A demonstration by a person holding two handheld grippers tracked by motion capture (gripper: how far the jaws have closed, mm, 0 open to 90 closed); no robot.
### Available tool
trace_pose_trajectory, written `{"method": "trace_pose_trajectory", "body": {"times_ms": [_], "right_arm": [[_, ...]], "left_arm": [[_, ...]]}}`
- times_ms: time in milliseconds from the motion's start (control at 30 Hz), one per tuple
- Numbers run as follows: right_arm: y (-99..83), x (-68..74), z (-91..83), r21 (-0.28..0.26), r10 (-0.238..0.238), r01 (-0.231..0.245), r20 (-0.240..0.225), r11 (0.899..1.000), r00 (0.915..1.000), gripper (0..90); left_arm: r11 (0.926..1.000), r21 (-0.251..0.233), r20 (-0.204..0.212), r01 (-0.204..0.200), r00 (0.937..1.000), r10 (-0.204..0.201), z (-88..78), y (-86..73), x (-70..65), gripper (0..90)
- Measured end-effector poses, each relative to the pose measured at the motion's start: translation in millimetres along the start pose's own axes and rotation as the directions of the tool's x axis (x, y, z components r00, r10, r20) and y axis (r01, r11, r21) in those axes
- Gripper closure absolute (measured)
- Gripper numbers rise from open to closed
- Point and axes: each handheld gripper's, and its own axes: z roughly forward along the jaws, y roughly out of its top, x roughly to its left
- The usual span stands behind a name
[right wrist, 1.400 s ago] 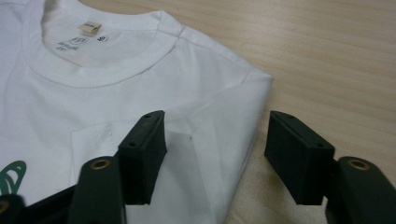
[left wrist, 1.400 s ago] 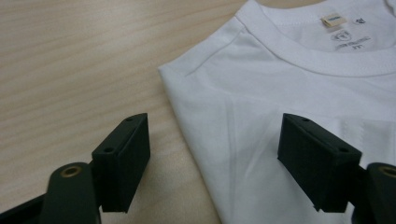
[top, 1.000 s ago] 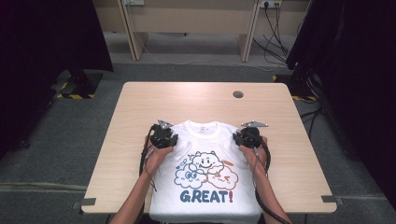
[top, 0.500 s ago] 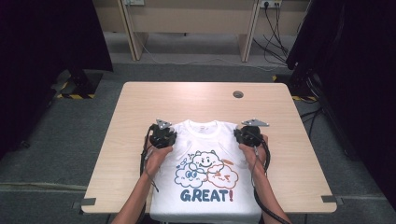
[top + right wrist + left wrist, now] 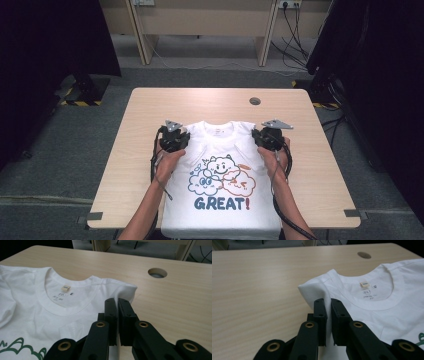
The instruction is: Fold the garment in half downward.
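One white T-shirt (image 5: 222,185) lies print-up at lower centre of the high view on the one wooden table (image 5: 125,150), hem toward the person, collar toward the middle of the frame. Two grippers work it: the left gripper (image 5: 329,305) is clamped on the shoulder fold left of the collar, the right gripper (image 5: 117,304) on the shoulder fold right of it, each pinching a ridge of cloth. Judged step: shoulders gripped for a lift or fold; the next move calls for both hands travelling evenly so the cloth stays taut and neither pinch slips.
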Motion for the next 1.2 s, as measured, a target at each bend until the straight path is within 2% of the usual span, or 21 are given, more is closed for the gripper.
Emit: {"method": "trace_pose_trajectory", "body": {"times_ms": [33,67,133,267,367,400,533,667,767,967,1200], "right_arm": [[0.0,0.0,0.0,0.0,0.0,0.0,0.0,1.0,1.0,86.8],[0.0,0.0,0.0,0.0,0.0,0.0,0.0,1.0,1.0,86.8],[8.3,0.0,-10.1,-0.04,-0.011,0.011,-0.009,0.999,0.9999,86.8],[4.9,6.1,-24.8,-0.067,-0.035,0.032,-0.038,0.997,0.9987,86.9],[-2.8,10.4,-35.2,-0.075,-0.059,0.055,-0.049,0.996,0.9971,86.8],[-5.2,11.0,-37.5,-0.074,-0.061,0.057,-0.052,0.996,0.9968,86.8],[-17.6,13.9,-49.4,-0.077,-0.065,0.059,-0.072,0.995,0.9953,86.9],[-28.4,19.5,-62.4,-0.084,-0.076,0.069,-0.09,0.994,0.993,86.8],[-37.3,25.2,-71.8,-0.081,-0.089,0.081,-0.102,0.993,0.9908,86.8],[-54.2,35.5,-90.2,-0.081,-0.114,0.105,-0.125,0.991,0.9856,86.9],[-76.5,41.1,-107.4,-0.054,-0.135,0.128,-0.158,0.99,0.9782,86.8]], "left_arm": [[0.9993,-0.036,0.011,0.0,0.9999,0.001,-6.4,9.1,-0.7,82.9],[0.9993,-0.036,0.011,0.0,0.9999,0.001,-6.4,9.1,-0.7,82.8],[0.9984,-0.055,0.012,-0.01,0.9999,0.011,-11.6,11.3,-1.3,82.8],[0.9965,-0.081,0.03,-0.02,0.9993,0.022,-23.9,5.3,-2.9,82.8],[0.996,-0.088,0.043,-0.019,0.9988,0.023,-32.9,-5.2,-5.2,82.8],[0.9956,-0.089,0.042,-0.027,0.9986,0.031,-35.8,-8.8,-6.4,82.8],[0.9952,-0.098,0.063,-0.006,0.9979,0.012,-49.7,-22.2,-10.8,82.8],[0.9938,-0.11,0.076,-0.016,0.9968,0.025,-65.5,-31.5,-16.1,82.7],[0.9928,-0.12,0.095,-0.007,0.9953,0.019,-78.6,-41.8,-18.5,82.6],[0.9937,-0.112,0.127,-0.007,0.9917,0.022,-96.7,-69.5,-24.1,82.2],[0.9965,-0.082,0.169,-0.011,0.9853,0.025,-113.0,-96.6,-31.5,81.5]]}}
